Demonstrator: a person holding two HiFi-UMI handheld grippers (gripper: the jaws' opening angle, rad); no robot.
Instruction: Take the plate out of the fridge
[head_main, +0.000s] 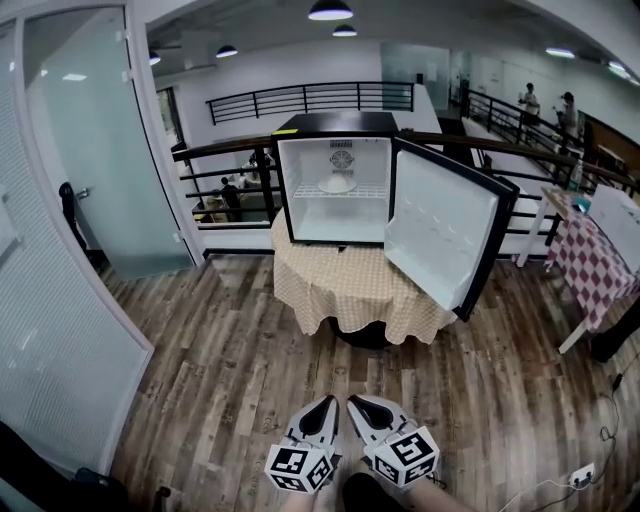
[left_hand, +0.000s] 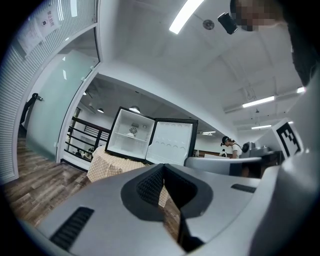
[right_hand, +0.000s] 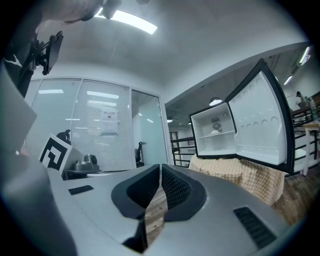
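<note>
Early stage: fridge (head_main: 340, 130) open at far centre, plate (head_main: 337, 185) untaken on its shelf; left gripper (head_main: 324, 408) and right gripper (head_main: 360, 407), jaws pressed together and empty, near, well short of it.

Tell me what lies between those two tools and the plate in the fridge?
In the head view, only wood floor and the cloth-covered table under the fridge separate the left tool and right tool from the plate. The door stands open.

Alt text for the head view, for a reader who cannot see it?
A small fridge stands open on a cloth-covered table, a white plate on its upper shelf. At the bottom, the left gripper and right gripper point toward it, both shut and empty, with wood floor between.
</note>
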